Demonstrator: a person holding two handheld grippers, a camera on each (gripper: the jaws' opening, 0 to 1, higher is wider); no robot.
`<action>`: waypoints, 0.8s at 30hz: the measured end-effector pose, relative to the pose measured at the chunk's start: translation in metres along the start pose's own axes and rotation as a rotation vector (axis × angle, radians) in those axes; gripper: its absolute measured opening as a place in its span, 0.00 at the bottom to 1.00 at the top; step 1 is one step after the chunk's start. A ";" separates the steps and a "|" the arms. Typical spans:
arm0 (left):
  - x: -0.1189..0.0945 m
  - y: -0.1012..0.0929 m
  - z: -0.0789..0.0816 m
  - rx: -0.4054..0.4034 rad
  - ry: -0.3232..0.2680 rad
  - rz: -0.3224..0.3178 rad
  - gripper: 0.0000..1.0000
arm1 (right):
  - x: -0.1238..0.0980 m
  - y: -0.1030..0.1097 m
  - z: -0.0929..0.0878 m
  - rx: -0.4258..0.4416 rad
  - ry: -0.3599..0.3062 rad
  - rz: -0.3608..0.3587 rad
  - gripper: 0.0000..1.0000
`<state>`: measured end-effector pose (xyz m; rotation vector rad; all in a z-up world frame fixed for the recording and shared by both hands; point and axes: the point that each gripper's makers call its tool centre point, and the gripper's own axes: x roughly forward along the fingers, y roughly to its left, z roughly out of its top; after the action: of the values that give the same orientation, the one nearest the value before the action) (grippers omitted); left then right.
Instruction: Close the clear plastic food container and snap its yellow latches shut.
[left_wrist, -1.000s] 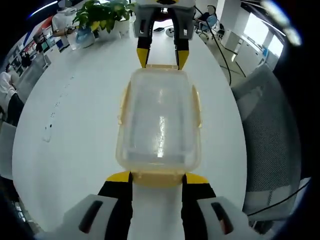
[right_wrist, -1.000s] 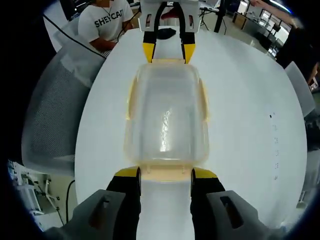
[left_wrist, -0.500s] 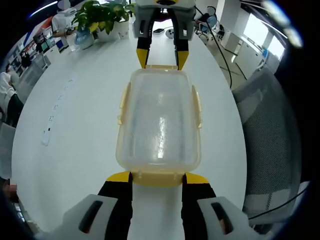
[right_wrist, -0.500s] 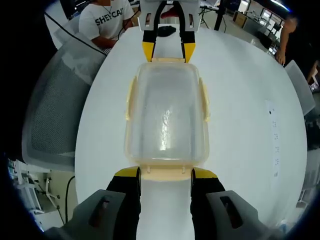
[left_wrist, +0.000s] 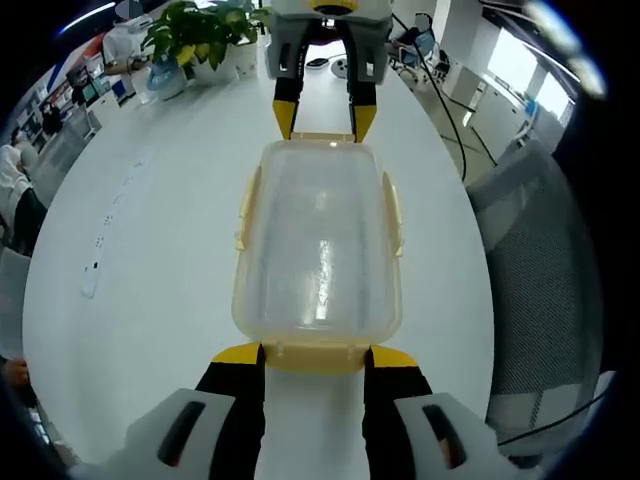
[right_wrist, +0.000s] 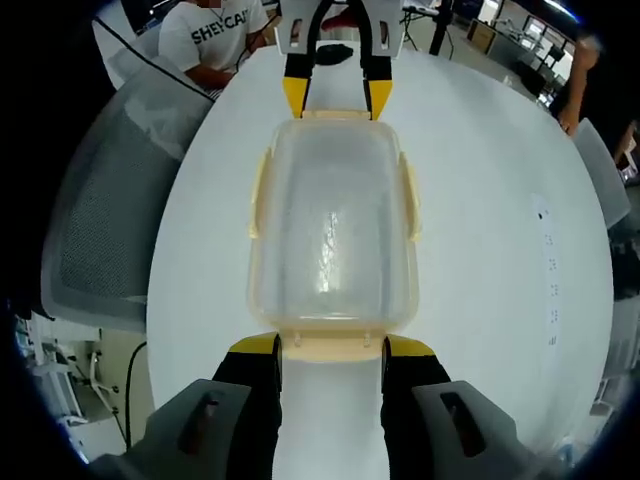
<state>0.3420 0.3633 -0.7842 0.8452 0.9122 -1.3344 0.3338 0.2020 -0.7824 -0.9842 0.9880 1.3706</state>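
Container (left_wrist: 318, 245) lay lidded on white table (left_wrist: 150, 250) | my left gripper (left_wrist: 315, 355) and right gripper (right_wrist: 333, 346) both spread wide at opposite end latches | contact apparently touching, unclear.

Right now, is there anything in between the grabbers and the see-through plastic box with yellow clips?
Nothing visible. The left gripper sits right at one short end of the clear plastic food container, straddling its yellow end latch. The right gripper is at the opposite end, on the white table.
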 end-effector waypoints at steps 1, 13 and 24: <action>0.001 -0.001 0.000 -0.003 0.001 -0.004 0.33 | 0.001 0.001 0.000 0.003 -0.002 0.004 0.35; 0.004 0.000 -0.001 -0.005 0.011 -0.010 0.33 | 0.005 0.000 -0.003 0.005 0.001 0.000 0.35; 0.005 0.000 -0.001 0.000 0.017 -0.019 0.33 | 0.007 0.000 -0.004 0.008 -0.002 -0.002 0.35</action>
<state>0.3422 0.3622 -0.7890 0.8509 0.9350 -1.3456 0.3334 0.2005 -0.7907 -0.9774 0.9901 1.3653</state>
